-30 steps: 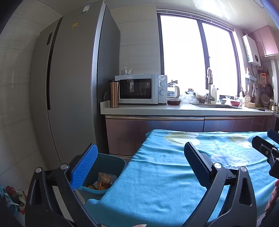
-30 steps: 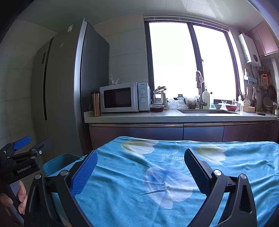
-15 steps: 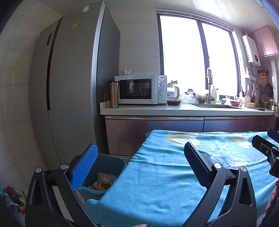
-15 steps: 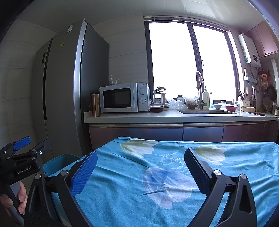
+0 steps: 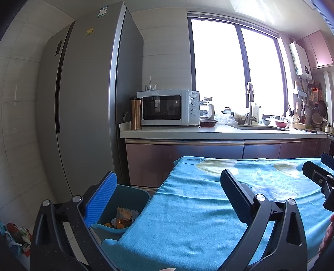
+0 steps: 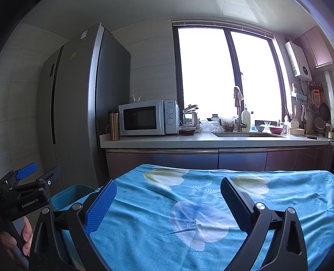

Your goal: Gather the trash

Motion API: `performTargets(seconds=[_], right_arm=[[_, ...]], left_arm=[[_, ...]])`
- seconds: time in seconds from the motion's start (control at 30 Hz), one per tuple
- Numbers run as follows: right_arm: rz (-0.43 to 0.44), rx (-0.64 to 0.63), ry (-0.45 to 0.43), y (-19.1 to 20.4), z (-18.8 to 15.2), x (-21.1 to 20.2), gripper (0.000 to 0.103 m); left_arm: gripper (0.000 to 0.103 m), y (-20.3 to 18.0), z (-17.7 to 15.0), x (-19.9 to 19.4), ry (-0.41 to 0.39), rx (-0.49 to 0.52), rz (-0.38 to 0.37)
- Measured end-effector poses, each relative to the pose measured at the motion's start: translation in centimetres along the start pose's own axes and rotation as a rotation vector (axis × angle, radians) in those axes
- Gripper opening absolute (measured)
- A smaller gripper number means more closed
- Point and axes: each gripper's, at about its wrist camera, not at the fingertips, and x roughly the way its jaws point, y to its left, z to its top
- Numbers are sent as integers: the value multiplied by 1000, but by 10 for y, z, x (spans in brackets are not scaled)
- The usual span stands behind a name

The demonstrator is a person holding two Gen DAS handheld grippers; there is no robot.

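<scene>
Left gripper point(image 5: 167, 193) is spread wide with nothing between its fingers, hovering over the near-left corner of the bench point(image 5: 187, 225), which is draped in a blue floral cloth. Its blue-padded finger point(image 5: 100, 200) hangs in front of the bin point(image 5: 135, 193); its dark finger point(image 5: 235, 198) is over the cloth. Neither touches anything.

Right gripper point(image 6: 168, 200) is just as wide and also holds nothing, raised above the cloth further along the bench. From its camera the left gripper appears at the left edge, held by a hand point(image 6: 20, 235), and its side reads "GenRobot.AI" point(image 6: 30, 203). From the left camera the right gripper's tips show at the right edge point(image 5: 321, 177).

Trash point(image 5: 123, 216) lies inside the teal bin: an orange wrapper and a serrated-edged packet, with smaller orange bits beneath. The bin stands on the floor, just beside the bench's left edge, between it and the fridge point(image 5: 87, 104). More crumpled wrappers point(image 5: 18, 237) sit on the floor at the far left.

Writing elsewhere: the microwave point(image 6: 148, 117) carries a brand by its dials that looks like "Galanz", too small to be sure. The fridge has a small energy label point(image 5: 102, 11) at its top and a yellow sticker point(image 5: 89, 31) below; neither is legible. A copper tumbler point(image 5: 135, 114) stands touching the microwave's left side on the kitchen counter.
</scene>
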Motion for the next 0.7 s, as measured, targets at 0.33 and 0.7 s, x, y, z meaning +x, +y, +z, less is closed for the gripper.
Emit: performTargets(seconds=[0.33, 0.7], right_arm=[[-1, 2, -1, -1, 0, -2, 96], [-3, 5, 1, -3, 0, -2, 96]], left_arm=[[97, 0, 0, 1, -7, 8, -3], [97, -1, 0, 1, -7, 9, -4]])
